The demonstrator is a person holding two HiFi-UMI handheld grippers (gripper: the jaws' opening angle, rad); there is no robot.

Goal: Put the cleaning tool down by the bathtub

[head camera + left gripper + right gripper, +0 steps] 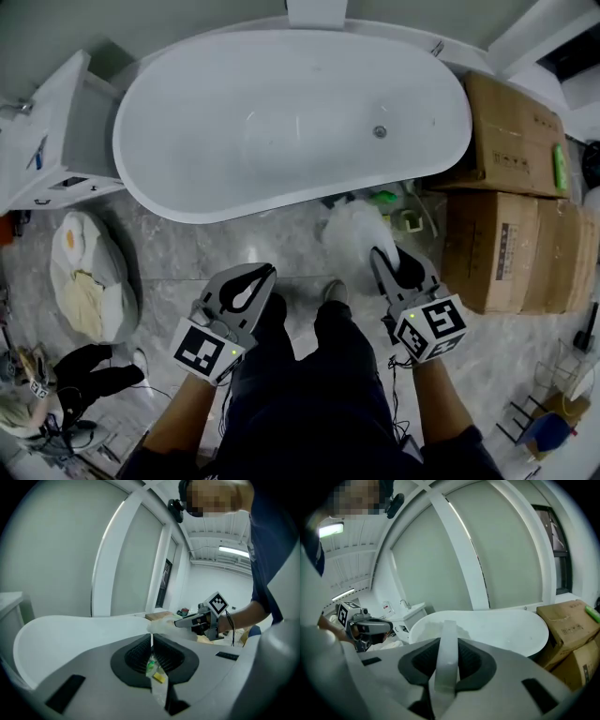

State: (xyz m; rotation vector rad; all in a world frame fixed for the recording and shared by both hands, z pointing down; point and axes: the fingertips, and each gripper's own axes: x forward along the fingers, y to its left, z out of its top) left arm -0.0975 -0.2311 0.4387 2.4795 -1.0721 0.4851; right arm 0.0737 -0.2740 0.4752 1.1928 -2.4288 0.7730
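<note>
The right tool [389, 258] is clamped partway shut on the pale flat handle of the white fluffy duster [354, 228]. The duster's head hangs over the grey marble floor [234, 246], between the white oval bathtub [281, 122] and the brown cardboard boxes [511, 253], beside small green clutter [382, 198]. The left tool [266, 273] is closed and empty.

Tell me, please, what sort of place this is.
Probably a bathroom mock-up or showroom rather than a home: a freestanding bathtub on a stone-look floor, a cabinet beside it, and boxes stacked at its other end.
</note>
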